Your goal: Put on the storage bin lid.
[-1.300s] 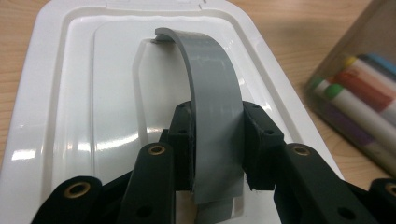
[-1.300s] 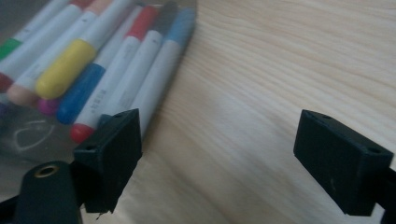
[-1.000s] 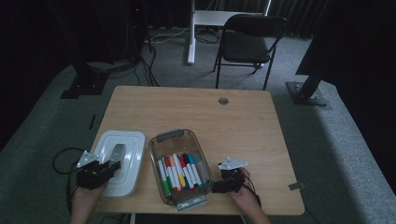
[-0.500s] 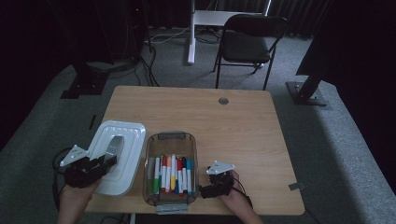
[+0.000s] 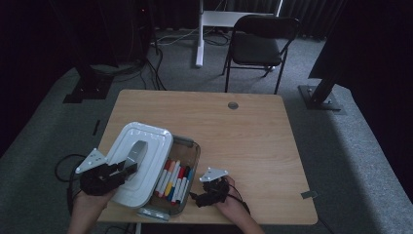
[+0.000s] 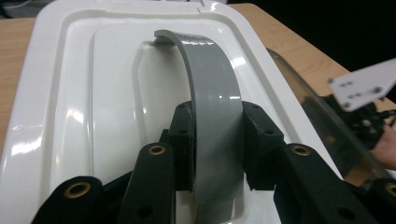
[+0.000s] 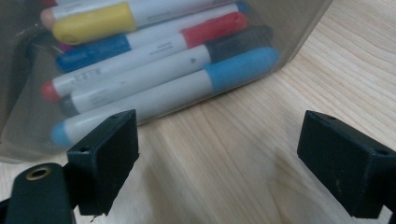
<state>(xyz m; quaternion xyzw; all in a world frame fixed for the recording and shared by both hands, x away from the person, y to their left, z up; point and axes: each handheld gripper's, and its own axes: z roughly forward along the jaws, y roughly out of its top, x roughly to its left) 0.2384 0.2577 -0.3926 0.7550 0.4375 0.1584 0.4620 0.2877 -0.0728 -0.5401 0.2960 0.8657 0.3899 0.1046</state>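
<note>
One bin: clear plastic box (image 5: 191,152) on table (image 5: 253,126), near front edge, holds markers (image 5: 175,178) lying side by side, caps red, blue, yellow, black.
Lid: white lid (image 5: 139,163) w/ grey handle (image 6: 212,93), tilted over box's left part, covers some markers.
L gripper (image 5: 127,168): clamped on grey handle, carries lid.
R gripper (image 7: 217,158): jaws wide apart, nothing between, low over table just beside box wall.
Hard to see: marker print blurred thru wall; box's front corner partly cut off by lid.

Glossy white plastic lid (image 6: 70,93), clear plastic bin (image 5: 191,148), wood-grain table (image 5: 253,131)
</note>
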